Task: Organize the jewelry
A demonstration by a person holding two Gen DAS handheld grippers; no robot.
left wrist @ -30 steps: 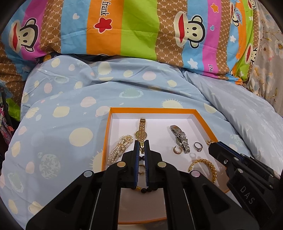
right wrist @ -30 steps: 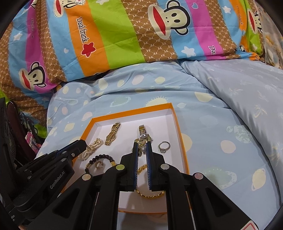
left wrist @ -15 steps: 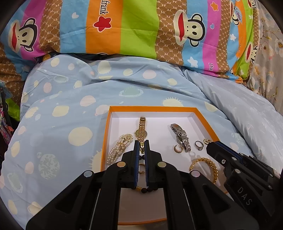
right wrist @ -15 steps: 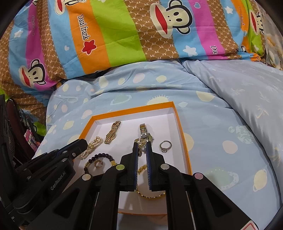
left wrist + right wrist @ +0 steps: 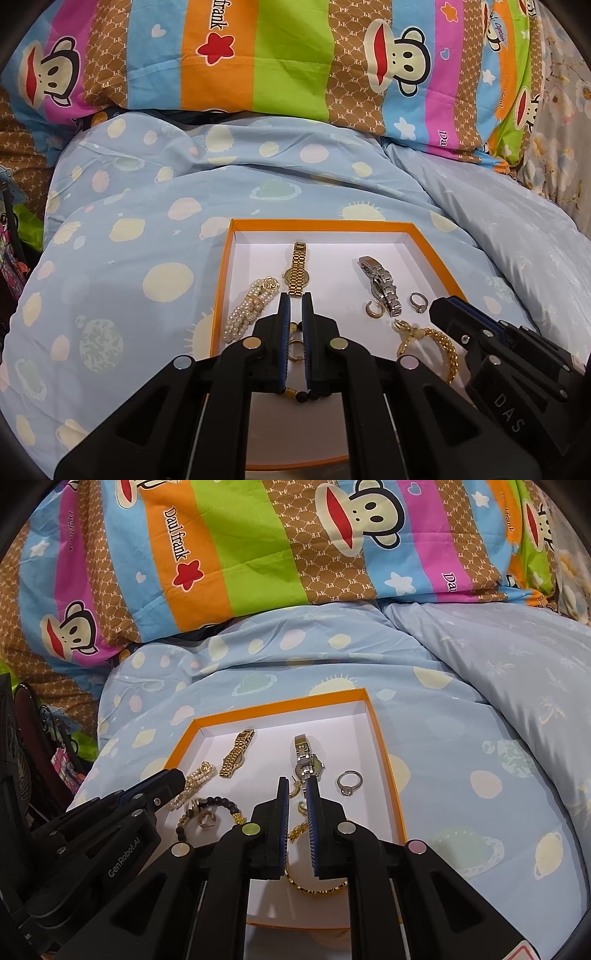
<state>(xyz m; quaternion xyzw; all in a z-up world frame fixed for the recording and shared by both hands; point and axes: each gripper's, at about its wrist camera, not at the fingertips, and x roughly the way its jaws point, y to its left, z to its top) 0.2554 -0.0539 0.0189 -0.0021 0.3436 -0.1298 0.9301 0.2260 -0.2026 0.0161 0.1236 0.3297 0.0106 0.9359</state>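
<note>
One orange-rimmed tray (image 5: 221,280) holds the jewelry. Ahead of the left tool lie two watches, one gold (image 5: 296,270) and one silver (image 5: 380,284). There are three bracelets: pearl (image 5: 251,308), dark beaded (image 5: 218,802) and gold chain (image 5: 439,345). One silver ring (image 5: 417,302) and two gold ear cuffs (image 5: 373,309) (image 5: 205,819) complete it.

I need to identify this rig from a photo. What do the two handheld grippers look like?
Both are matte black plastic with blue ribbed finger pads and round silver studs. The left gripper reads GenRobot.AI in white; the right gripper reads DAS. No cables or sleeves show.
</note>
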